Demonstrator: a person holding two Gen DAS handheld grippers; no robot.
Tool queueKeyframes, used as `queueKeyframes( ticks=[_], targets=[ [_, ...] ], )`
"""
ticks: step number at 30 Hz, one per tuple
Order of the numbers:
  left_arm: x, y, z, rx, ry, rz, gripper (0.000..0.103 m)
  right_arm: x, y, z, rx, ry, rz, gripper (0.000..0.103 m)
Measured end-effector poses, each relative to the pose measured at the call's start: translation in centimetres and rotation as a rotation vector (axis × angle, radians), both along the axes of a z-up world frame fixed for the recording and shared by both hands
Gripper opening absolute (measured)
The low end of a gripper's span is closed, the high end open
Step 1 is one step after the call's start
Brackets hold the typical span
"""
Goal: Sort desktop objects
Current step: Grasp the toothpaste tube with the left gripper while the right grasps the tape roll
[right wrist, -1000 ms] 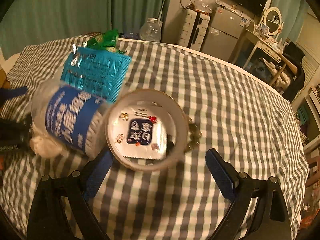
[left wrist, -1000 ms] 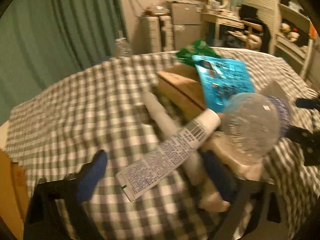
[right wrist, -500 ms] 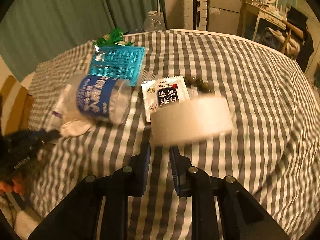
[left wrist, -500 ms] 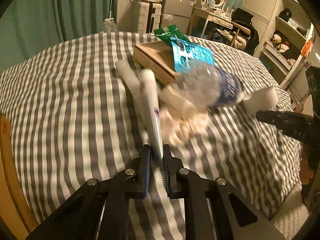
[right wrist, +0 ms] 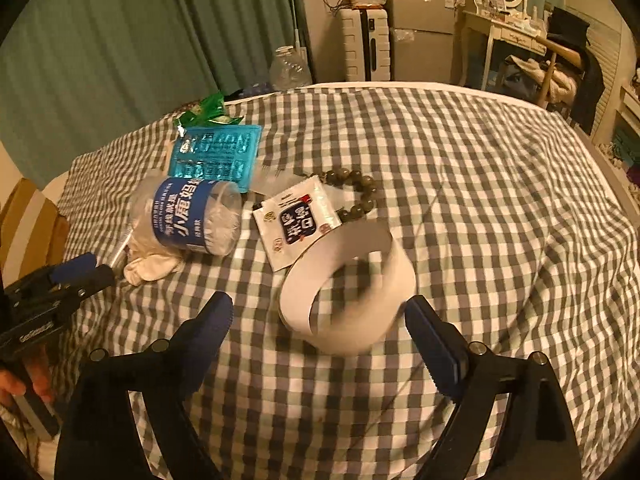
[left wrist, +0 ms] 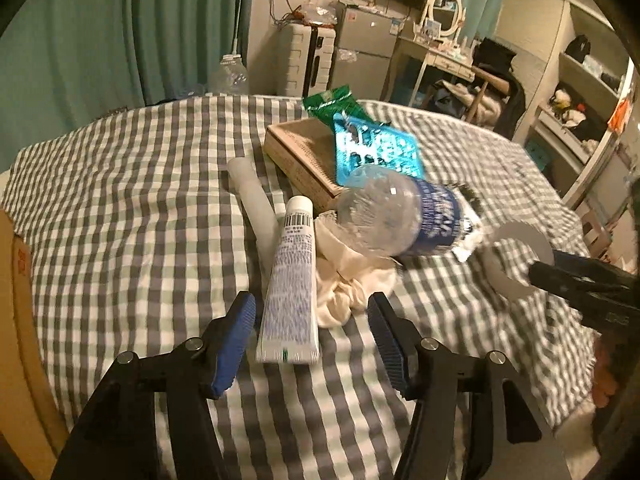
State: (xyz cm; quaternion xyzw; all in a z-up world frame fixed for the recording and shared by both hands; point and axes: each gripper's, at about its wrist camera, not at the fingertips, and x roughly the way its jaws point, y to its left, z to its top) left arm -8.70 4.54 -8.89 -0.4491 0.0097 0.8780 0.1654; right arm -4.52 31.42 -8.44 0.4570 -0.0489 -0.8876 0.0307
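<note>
Checked cloth [left wrist: 132,216]: tube [left wrist: 291,280] (unpinched) between hand-held gripper [left wrist: 310,330]

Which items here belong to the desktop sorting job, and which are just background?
Job items: toothpaste tube, tape roll, cotton-swab jar, blue packet, green packet, white sachet, bead bracelet, wooden box, white cloth.

Background: curtain, suitcase, fridge, dressing table, water jug.

The left tongs [left wrist: 311,322] have just been opening — the toothpaste tube [left wrist: 291,280] lies untouched between their blue pads on the checked cloth [left wrist: 132,216], beside a clear jar [left wrist: 394,216].
</note>
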Motion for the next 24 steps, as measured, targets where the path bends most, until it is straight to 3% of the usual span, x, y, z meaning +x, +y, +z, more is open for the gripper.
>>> queueKeyframes(
  ticks=[4, 5, 7, 11, 14, 18, 19, 22, 24],
  targets=[
    [-2.1, 0.1, -2.9, -0.009, -0.08, 0.017, 0.057, -0.1, -0.1, 0.3, 0.057, 0.026, -0.004, 0.089],
    [-2.4, -0.4, -3.5, 0.021, -0.107, 0.03, 0.052, -0.1, -0.1, 0.1, 0.094, 0.014, -0.009, 0.091],
    [-2.0, -1.0, -3.5, 0.061, -0.097, 0.031, 0.032, -0.5, -0.3, -0.5, 0.146, -0.013, -0.021, 0.091],
    [-1.3, -1.3, -3.1, 0.058, -0.087, 0.022, 0.032, -1.2, -0.7, -1.4, 0.156, -0.041, -0.017, 0.091],
    [-0.9, -1.4, -2.7, 0.062, -0.076, 0.023, 0.032, -2.5, -1.5, -2.3, 0.228, -0.049, -0.025, 0.091],
    [0.2, -2.0, -1.4, 0.094, -0.047, 0.026, 0.032, -3.5, -0.9, -4.2, 0.259, -0.099, -0.09, 0.089],
    [0.6, -2.4, -1.1, 0.109, -0.044, 0.03, 0.032, -3.4, -0.6, -4.1, 0.259, -0.099, -0.098, 0.081],
    [1.4, -2.9, -0.7, 0.126, -0.057, 0.034, 0.032, -3.2, 1.3, -4.1, 0.037, -0.154, -0.106, 0.015],
    [1.5, -2.7, -0.9, 0.115, -0.082, 0.022, 0.032, -2.7, 1.9, -4.3, 0.056, -0.16, -0.117, 0.019]
  ],
)
